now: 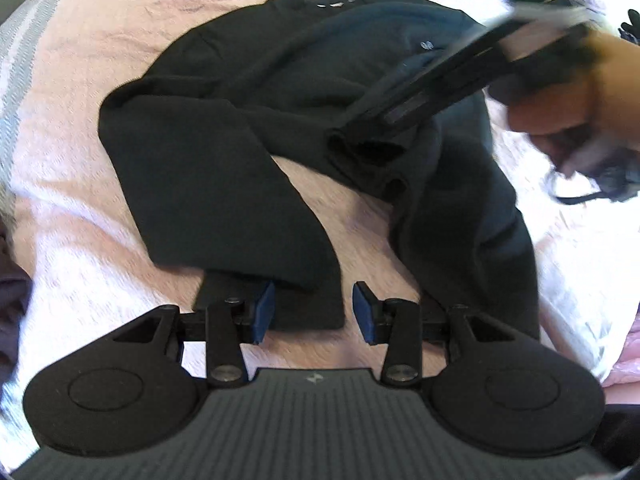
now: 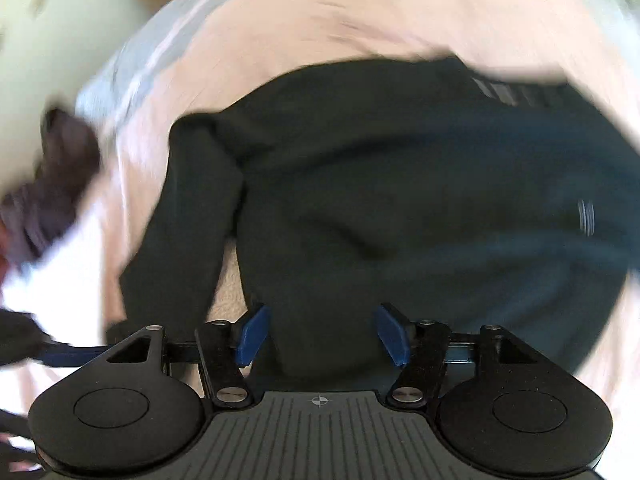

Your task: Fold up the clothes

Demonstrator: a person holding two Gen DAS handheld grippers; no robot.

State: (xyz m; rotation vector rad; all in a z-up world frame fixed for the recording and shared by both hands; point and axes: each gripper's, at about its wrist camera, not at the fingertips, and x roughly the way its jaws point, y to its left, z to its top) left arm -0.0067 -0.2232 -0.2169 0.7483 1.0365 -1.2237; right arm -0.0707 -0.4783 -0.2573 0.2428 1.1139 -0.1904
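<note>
A dark long-sleeved top [image 1: 248,92] lies on a pink bedcover [image 1: 80,272]; it also shows in the right wrist view [image 2: 400,184]. Its left sleeve [image 1: 224,200] runs down to a cuff [image 1: 304,304] between the open pads of my left gripper [image 1: 314,310]. My right gripper [image 2: 320,334] is open, with a fold of the dark fabric [image 2: 324,320] between its blue pads. In the left wrist view the right gripper [image 1: 360,128] reaches in from the upper right, blurred, over the bunched right sleeve [image 1: 460,208].
The pink bedcover [image 2: 320,12] has a grey-striped edge [image 1: 16,64] at the left. A purple-grey garment [image 2: 52,184] lies at the left of the right wrist view. A hand [image 1: 580,96] holds the right gripper.
</note>
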